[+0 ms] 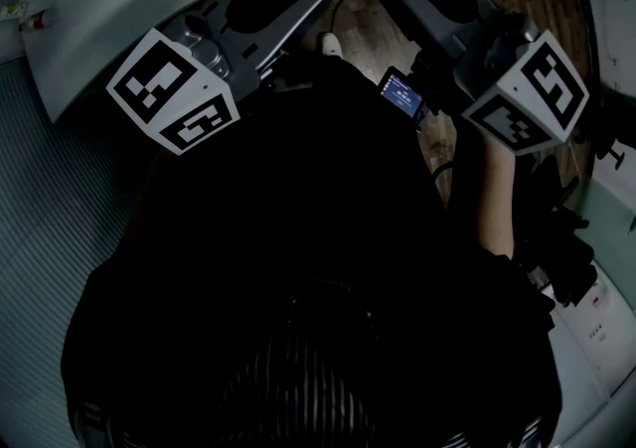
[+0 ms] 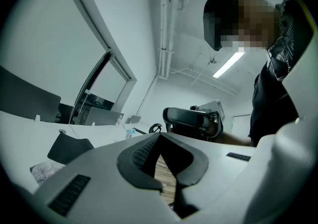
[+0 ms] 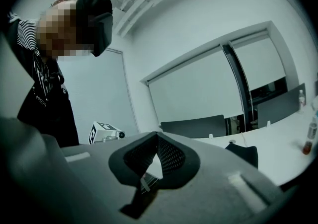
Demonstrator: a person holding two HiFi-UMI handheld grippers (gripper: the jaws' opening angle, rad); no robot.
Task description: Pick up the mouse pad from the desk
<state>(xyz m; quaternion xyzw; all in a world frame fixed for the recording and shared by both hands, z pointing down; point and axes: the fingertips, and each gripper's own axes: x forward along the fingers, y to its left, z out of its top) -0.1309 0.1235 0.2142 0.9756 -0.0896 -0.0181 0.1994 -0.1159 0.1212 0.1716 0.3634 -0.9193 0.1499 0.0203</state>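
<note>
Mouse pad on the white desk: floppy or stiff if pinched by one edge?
Probably floppy and light: the mouse pad looks like a thin dark sheet lying flat on the desk, so it may droop from one edge. No raised edge shows, so getting a jaw under could be awkward.

The left tool [image 2: 159, 135] and the right tool [image 3: 157, 133] are held out in front of the person's chest, roughly level, with their tips turned in toward each other. Each has its jaws closed tip to tip, with nothing between them. The bare right forearm [image 1: 494, 200] leads to its tool.
</note>
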